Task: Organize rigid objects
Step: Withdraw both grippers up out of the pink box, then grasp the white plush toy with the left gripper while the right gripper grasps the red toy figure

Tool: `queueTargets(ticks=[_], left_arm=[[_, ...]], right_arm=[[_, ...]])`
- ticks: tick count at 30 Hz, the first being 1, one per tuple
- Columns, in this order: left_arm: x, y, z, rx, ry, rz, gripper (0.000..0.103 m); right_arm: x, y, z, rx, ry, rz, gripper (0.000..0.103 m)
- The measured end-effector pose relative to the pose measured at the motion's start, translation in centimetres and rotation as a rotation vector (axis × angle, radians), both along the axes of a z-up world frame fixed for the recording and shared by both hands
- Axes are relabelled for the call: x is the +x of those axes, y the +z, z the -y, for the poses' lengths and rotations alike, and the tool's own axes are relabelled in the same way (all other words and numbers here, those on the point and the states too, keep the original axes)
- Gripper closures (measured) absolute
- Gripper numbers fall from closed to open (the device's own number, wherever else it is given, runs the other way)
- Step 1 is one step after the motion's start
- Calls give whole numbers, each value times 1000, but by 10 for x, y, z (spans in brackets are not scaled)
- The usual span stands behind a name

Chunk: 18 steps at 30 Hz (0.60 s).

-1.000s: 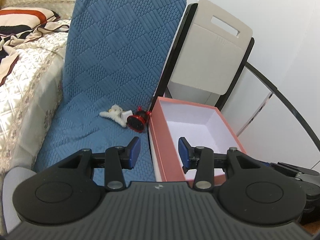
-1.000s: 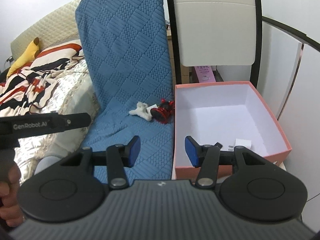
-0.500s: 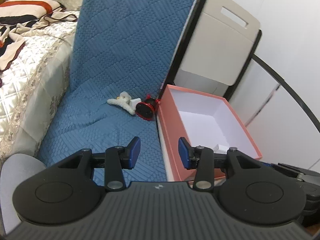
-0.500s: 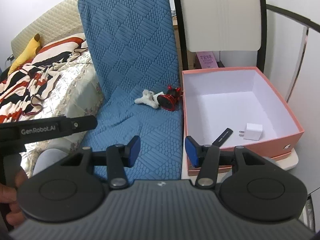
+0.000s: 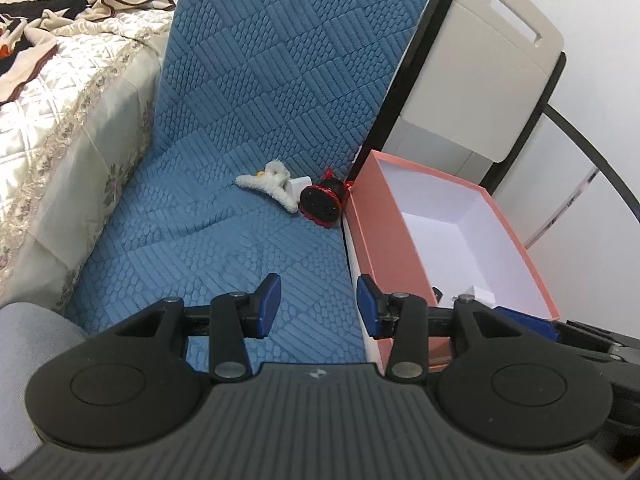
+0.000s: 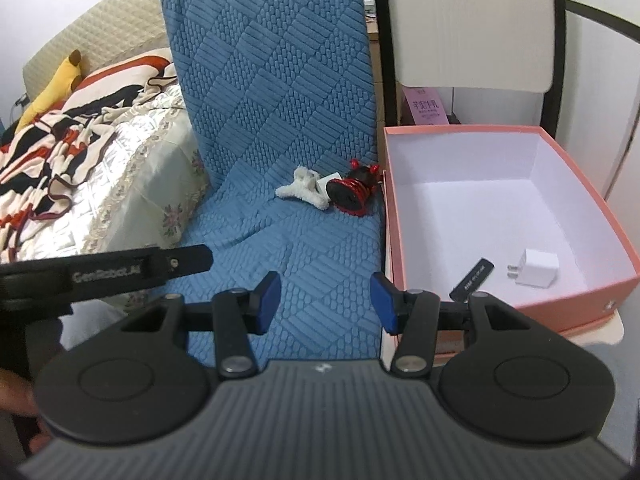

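Right wrist: blue quilted mat between bed and pink box.

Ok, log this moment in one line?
left tongs: open, empty | right tongs: open, empty | pink box: charger, black stick | mat: hair claw, red toy

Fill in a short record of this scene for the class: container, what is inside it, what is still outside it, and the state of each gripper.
container: pink box, open, white inside
inside box: black stick and white charger plug, lying apart
outside box: fluffy white hair clip, small white item and red-black round object clustered on the blue quilted mat
left gripper: open, empty
right gripper: open, empty
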<state>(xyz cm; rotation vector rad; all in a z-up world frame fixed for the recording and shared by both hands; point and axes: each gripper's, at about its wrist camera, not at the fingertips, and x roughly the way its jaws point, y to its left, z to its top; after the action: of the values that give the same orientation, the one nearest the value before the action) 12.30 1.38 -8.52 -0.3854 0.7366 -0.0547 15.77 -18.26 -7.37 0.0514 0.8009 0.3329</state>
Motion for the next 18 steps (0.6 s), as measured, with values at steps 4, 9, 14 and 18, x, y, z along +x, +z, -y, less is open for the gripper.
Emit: queueTargets(ticks=[4,9,14,18], left_arm=[[21,-16,-10,-18,5,-17,55],[56,-37,-25,-40,11,-18,55],[93,-67,-42,-101,38,0,55],[120,-90,-45,-129,47,1,55]], right_arm=[[10,-7,-9,-30,12,10,51],[27,-19,-21,-66,44,37,51],[48,-36,-33,-97,68,56,51],[63,-49,-41,-118,75,76,51]])
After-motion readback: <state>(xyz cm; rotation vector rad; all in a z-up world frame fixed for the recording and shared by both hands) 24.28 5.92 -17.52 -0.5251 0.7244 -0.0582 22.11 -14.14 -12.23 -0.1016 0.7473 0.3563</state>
